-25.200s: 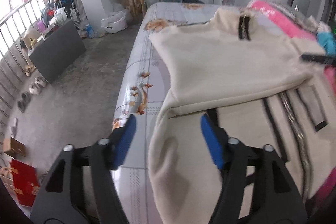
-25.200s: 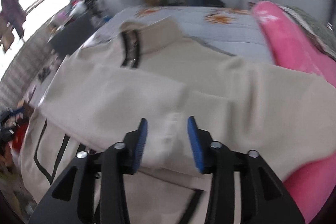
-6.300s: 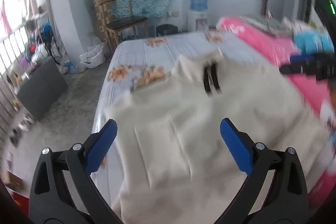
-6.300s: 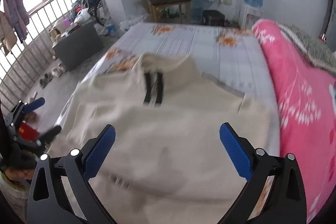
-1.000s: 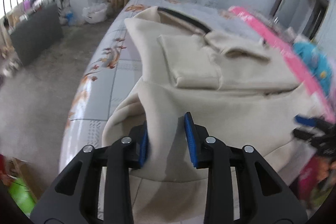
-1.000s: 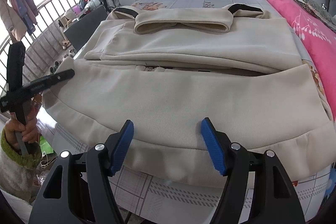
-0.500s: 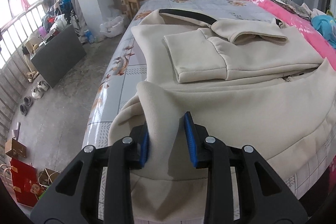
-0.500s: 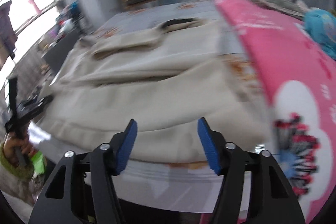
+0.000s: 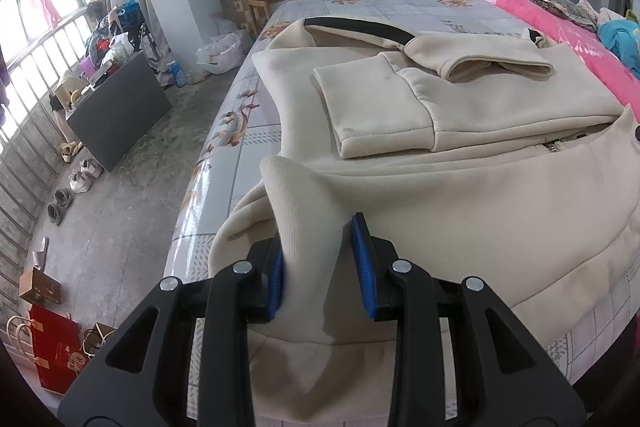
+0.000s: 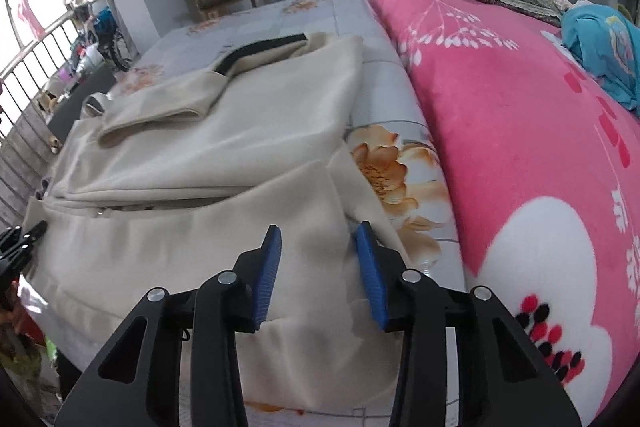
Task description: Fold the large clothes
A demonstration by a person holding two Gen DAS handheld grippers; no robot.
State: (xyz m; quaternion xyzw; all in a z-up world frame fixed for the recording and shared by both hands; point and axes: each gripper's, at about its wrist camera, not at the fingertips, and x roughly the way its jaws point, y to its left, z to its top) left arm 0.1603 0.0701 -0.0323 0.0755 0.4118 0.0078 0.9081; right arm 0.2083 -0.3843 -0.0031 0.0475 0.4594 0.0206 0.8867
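Observation:
A large cream jacket point(image 9: 460, 131) with black collar trim lies on the bed, sleeves folded across its chest. It also shows in the right wrist view point(image 10: 224, 155). My left gripper point(image 9: 318, 259) is shut on the jacket's ribbed hem corner point(image 9: 296, 195) at the near left, which stands up in a peak. My right gripper point(image 10: 318, 263) is open, with the jacket's near right hem corner point(image 10: 320, 211) between its blue pads. The left gripper shows at the far left of the right wrist view point(image 10: 20, 243).
The bed point(image 9: 224, 131) has a floral plastic sheet. A pink blanket point(image 10: 540, 131) fills its right side, with a blue garment point(image 10: 600, 43) on top. On the left floor are a dark board point(image 9: 120, 107), shoes point(image 9: 76, 179) and a red bag point(image 9: 56, 343).
My right gripper has moved onto the jacket's right hem corner and its jaws have narrowed. My left gripper stays shut on the left hem corner.

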